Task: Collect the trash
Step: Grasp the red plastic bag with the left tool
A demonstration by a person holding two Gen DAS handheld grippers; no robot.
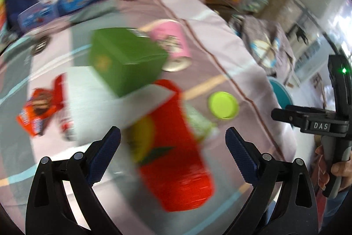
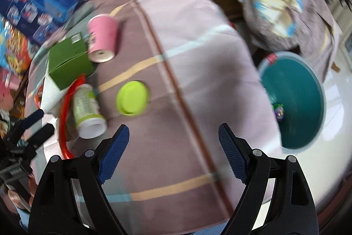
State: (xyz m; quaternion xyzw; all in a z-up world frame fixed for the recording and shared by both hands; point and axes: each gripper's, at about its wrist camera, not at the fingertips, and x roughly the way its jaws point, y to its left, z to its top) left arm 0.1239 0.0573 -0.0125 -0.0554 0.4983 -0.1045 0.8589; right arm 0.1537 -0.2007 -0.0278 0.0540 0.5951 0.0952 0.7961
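Both tools, left tool [image 1: 172,139] and right tool [image 2: 173,137], are being held open and empty. One small item is lying in the bin [image 2: 308,72] at right; cup [image 2: 102,36], box [image 2: 68,63], bottle [image 2: 88,109] and lid [image 2: 132,98] are still waiting upper left on the surface [image 2: 198,58].

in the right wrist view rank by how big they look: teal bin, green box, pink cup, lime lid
Largest to smallest, as they look in that view:
1. teal bin
2. green box
3. pink cup and lime lid: about alike, so unranked; fisheye distortion and blur make it unsure.
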